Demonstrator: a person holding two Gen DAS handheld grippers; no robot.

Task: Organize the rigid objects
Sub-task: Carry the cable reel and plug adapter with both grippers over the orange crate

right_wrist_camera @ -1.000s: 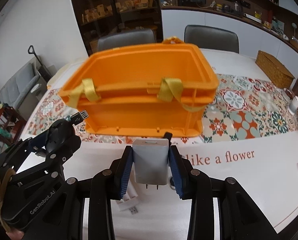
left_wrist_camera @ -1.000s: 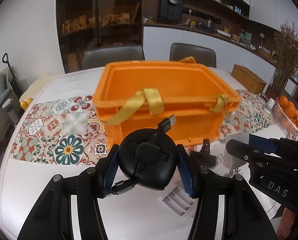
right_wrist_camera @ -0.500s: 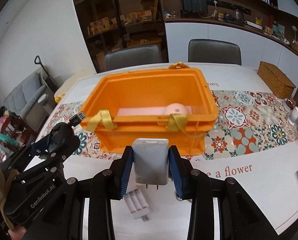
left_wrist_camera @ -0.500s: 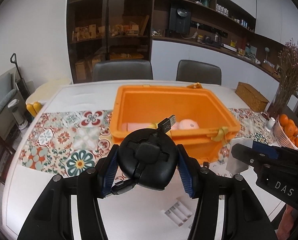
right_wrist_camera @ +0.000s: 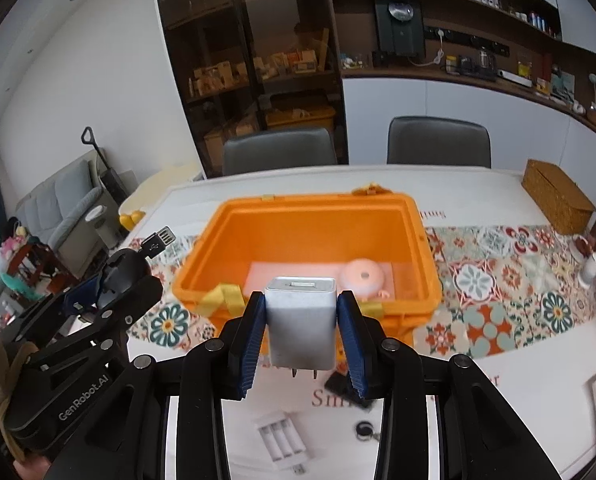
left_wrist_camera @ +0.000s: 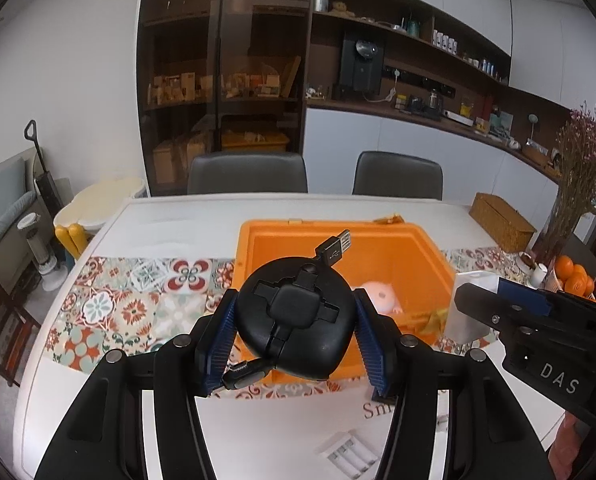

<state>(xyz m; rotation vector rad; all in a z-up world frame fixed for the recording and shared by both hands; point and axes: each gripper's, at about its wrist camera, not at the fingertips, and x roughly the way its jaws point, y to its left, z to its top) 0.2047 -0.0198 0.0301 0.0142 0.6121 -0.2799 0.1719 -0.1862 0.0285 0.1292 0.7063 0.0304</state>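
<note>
White table point(left_wrist_camera: 110, 392); left tool point(left_wrist_camera: 294, 330) clamps round black reel point(left_wrist_camera: 294, 320), right tool point(right_wrist_camera: 301, 330) boxy charger point(right_wrist_camera: 300, 322).

Clamped between my left jaws: a round black cable reel point(left_wrist_camera: 296, 322), USB plug point(left_wrist_camera: 335, 247) jutting up-right. Between my right jaws: a white wall charger point(right_wrist_camera: 301, 326), upright, prongs down. Ahead of both sits an open orange bin point(right_wrist_camera: 313, 220) holding a pink round toy point(right_wrist_camera: 363, 278).
</note>
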